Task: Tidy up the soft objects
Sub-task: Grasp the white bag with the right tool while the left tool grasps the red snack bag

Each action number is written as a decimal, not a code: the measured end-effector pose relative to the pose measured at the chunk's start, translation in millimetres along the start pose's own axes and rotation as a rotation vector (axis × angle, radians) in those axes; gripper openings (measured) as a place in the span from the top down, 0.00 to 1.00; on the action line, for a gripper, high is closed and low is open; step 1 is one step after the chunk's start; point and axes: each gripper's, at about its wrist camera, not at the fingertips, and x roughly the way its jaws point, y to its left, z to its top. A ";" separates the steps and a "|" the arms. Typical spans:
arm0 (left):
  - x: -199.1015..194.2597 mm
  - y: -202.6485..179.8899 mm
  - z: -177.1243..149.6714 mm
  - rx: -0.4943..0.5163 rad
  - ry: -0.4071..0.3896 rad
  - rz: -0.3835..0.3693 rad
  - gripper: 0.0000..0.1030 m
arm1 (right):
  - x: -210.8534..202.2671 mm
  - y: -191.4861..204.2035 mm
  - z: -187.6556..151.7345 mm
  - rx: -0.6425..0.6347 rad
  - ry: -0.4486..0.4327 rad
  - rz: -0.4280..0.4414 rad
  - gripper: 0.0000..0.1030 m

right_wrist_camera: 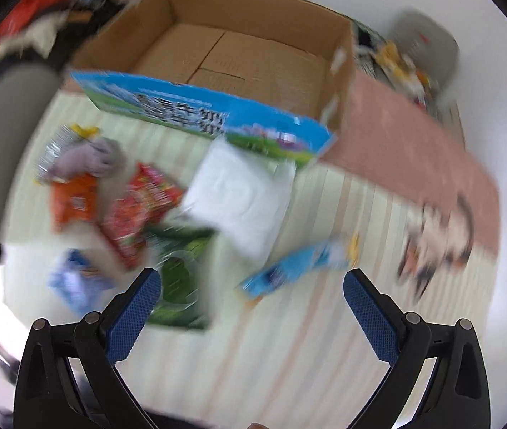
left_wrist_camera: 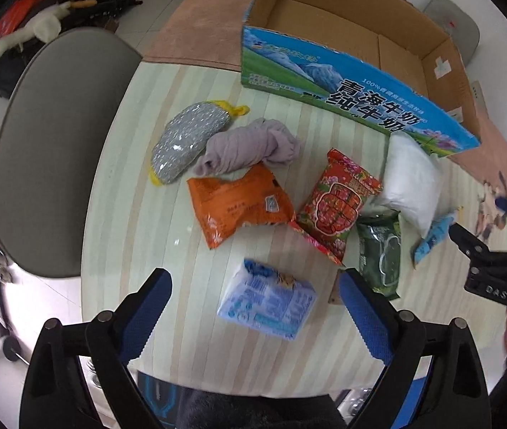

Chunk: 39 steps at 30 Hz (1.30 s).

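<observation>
Both grippers hover over a pale striped desk (left_wrist_camera: 146,250) with their blue-padded fingers spread wide, holding and touching nothing: the left gripper (left_wrist_camera: 255,307) above a pale blue plastic packet (left_wrist_camera: 267,302), the right gripper (right_wrist_camera: 253,307) near a light blue pouch (right_wrist_camera: 296,268) and a green packet (right_wrist_camera: 178,286). Beyond lie a grey glittery pouch (left_wrist_camera: 182,143), a mauve crumpled cloth (left_wrist_camera: 249,144), orange (left_wrist_camera: 239,207) and red (left_wrist_camera: 339,203) snack bags, and a white pillow (left_wrist_camera: 410,182), before an open cardboard box with blue printed flap (left_wrist_camera: 342,35).
</observation>
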 end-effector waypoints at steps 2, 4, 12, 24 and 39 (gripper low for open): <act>8.8 -7.6 5.3 0.027 -0.003 0.022 0.07 | 21.1 6.9 11.2 -0.145 0.005 -0.013 0.00; 20.6 -15.3 6.3 0.057 0.016 0.053 0.07 | 44.3 20.4 20.5 -0.315 0.005 -0.029 0.00; 46.3 -29.1 9.4 0.082 0.054 0.100 0.07 | 118.0 45.1 42.9 -0.565 0.105 0.012 0.07; 73.7 -69.8 47.5 0.217 0.032 0.148 0.07 | 125.9 -16.0 7.9 0.175 0.385 0.368 0.21; 160.9 -94.8 60.7 0.332 0.160 0.144 0.12 | 164.9 -13.0 -18.1 0.249 0.351 0.377 0.18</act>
